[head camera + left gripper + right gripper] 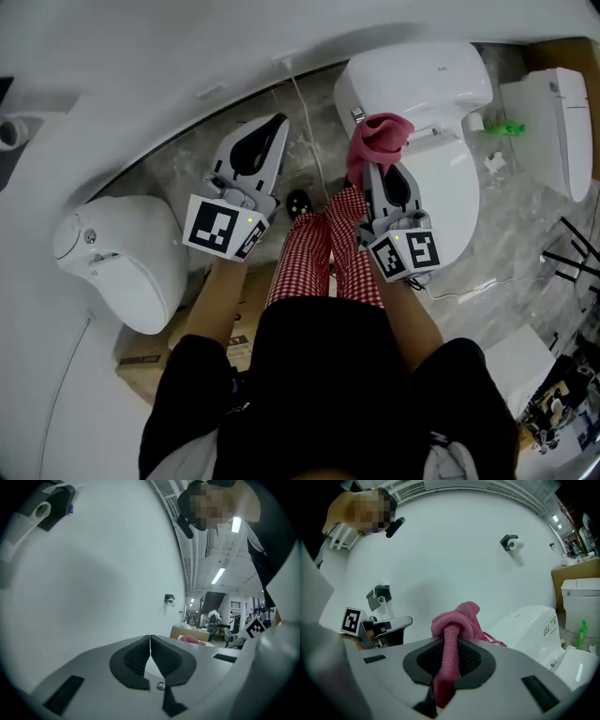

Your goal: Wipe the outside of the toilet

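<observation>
A white toilet with a closed lid stands at the upper right of the head view; its tank also shows in the right gripper view. My right gripper is shut on a pink cloth, held just left of the toilet's tank and seat. The cloth bunches above the jaws and runs down between them. My left gripper hovers over the marble floor, to the left of the toilet, shut with nothing in it. In the left gripper view the left gripper faces a white wall, jaws touching.
A second white toilet sits at the left, with a cardboard box beside it. Another white fixture stands at the far right. A cord runs across the marble floor. A curved white wall borders the back. My checked trousers stand between the toilets.
</observation>
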{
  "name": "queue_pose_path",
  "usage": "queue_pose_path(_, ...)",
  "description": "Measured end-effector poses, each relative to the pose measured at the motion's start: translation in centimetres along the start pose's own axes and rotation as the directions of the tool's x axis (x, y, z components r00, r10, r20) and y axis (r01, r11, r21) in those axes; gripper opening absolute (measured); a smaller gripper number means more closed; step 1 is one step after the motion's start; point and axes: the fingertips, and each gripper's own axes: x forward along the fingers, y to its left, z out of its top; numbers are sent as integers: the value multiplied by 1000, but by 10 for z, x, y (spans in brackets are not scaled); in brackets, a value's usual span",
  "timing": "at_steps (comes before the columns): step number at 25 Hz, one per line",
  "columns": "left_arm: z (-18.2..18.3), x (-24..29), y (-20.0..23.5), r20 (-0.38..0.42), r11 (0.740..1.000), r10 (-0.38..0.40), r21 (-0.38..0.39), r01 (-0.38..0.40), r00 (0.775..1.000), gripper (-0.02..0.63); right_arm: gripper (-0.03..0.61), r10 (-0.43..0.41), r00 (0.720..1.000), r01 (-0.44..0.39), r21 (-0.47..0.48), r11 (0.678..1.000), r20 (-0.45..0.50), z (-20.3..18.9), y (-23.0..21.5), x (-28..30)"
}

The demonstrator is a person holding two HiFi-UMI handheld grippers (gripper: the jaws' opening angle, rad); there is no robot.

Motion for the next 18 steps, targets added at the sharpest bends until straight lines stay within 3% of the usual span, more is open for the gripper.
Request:
queue_pose_path(6,-40,14,16,-12,998,42,-39,-43,999,11,55,-46,999,43,94,995,23,-24,-16,38)
queue_pose_path(15,-79,18,33,-38,997,54,-47,-56,998,11,55,-25,999,17,177,984,40,-63,-11,101)
queue_pose_path(18,-89,14,42,-50,995,69,-67,-72,996,11,55,-52,998,41,236,971,44,-74,-16,119)
